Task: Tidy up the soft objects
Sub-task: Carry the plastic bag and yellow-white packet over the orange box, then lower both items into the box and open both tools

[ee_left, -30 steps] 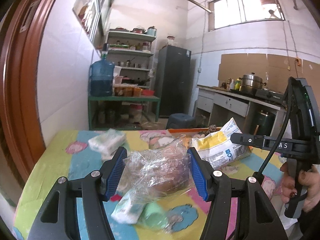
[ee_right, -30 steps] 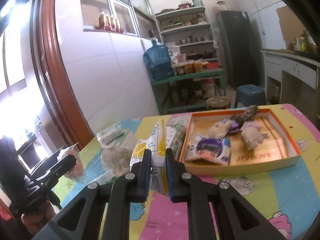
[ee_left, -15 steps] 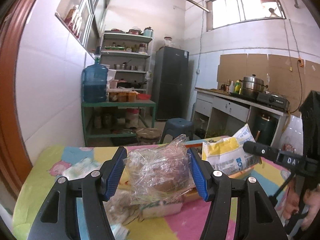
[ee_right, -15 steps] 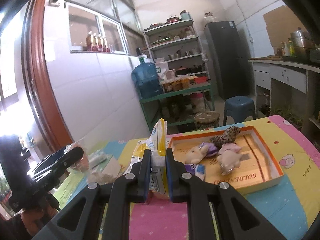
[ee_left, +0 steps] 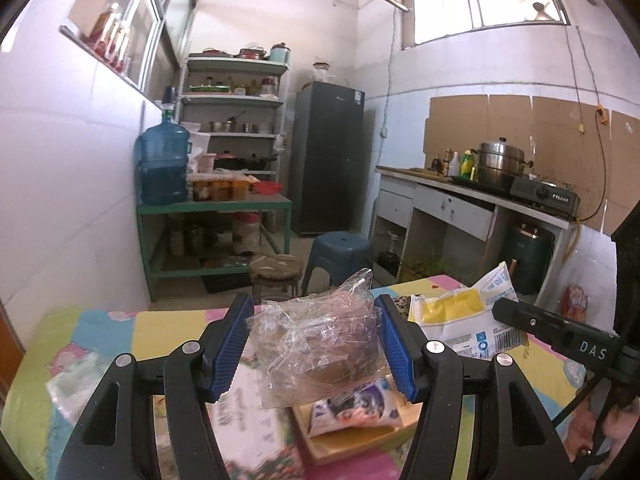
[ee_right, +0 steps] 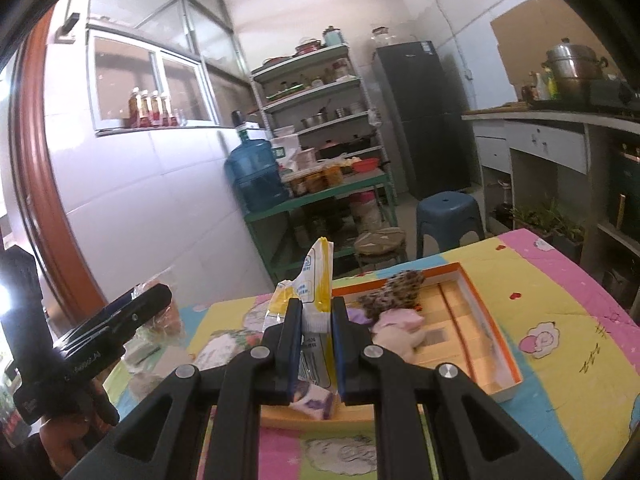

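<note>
My left gripper (ee_left: pixel 314 350) is shut on a crinkled clear plastic bag (ee_left: pixel 316 344) with something brown inside, held above the table. My right gripper (ee_right: pixel 316 328) is shut on a yellow and white packet (ee_right: pixel 314 280), which also shows at the right of the left wrist view as the packet (ee_left: pixel 464 320). Below both lies an orange-rimmed cardboard tray (ee_right: pixel 476 308) holding a leopard-print soft toy (ee_right: pixel 394 288), a pink soft toy (ee_right: pixel 400 328) and a purple and white packet (ee_left: pixel 356 408).
The table wears a bright cartoon-print cloth (ee_right: pixel 560 344). More wrapped packets (ee_left: pixel 68 384) lie at its left end. Beyond the far edge stand a blue stool (ee_left: pixel 340 248), a green rack with a water jug (ee_left: pixel 162 168), a dark fridge (ee_left: pixel 326 156) and a counter with a steel pot (ee_left: pixel 500 164).
Both grippers have swung right across the table with their loads. The tray now lies right under them, and the left-end packets have slid out to the left of the view.
</note>
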A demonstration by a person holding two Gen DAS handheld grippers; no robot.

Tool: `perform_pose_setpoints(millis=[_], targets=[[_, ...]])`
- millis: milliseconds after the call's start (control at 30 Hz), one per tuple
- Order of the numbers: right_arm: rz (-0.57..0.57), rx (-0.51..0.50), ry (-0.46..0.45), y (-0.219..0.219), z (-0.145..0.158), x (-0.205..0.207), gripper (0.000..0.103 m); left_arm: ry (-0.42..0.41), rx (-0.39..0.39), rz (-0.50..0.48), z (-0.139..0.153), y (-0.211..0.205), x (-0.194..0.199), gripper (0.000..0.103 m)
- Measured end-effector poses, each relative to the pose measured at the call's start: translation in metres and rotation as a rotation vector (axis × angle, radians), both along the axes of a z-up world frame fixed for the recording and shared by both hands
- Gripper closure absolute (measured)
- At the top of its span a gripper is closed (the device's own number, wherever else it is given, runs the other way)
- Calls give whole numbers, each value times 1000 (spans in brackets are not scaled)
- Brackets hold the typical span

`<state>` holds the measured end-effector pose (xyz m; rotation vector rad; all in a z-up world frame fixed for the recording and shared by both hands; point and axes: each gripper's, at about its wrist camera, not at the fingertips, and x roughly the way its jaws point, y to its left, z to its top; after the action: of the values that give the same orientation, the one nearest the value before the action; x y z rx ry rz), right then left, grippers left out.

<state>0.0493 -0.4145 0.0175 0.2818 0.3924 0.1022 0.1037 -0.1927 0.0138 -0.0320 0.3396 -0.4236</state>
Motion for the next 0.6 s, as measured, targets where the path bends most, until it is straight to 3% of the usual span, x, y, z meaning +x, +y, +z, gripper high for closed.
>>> perform_pose_setpoints(millis=[600], targets=[[-143, 46, 75, -85, -33, 39, 89, 90, 31, -34, -20, -82, 79, 39]])
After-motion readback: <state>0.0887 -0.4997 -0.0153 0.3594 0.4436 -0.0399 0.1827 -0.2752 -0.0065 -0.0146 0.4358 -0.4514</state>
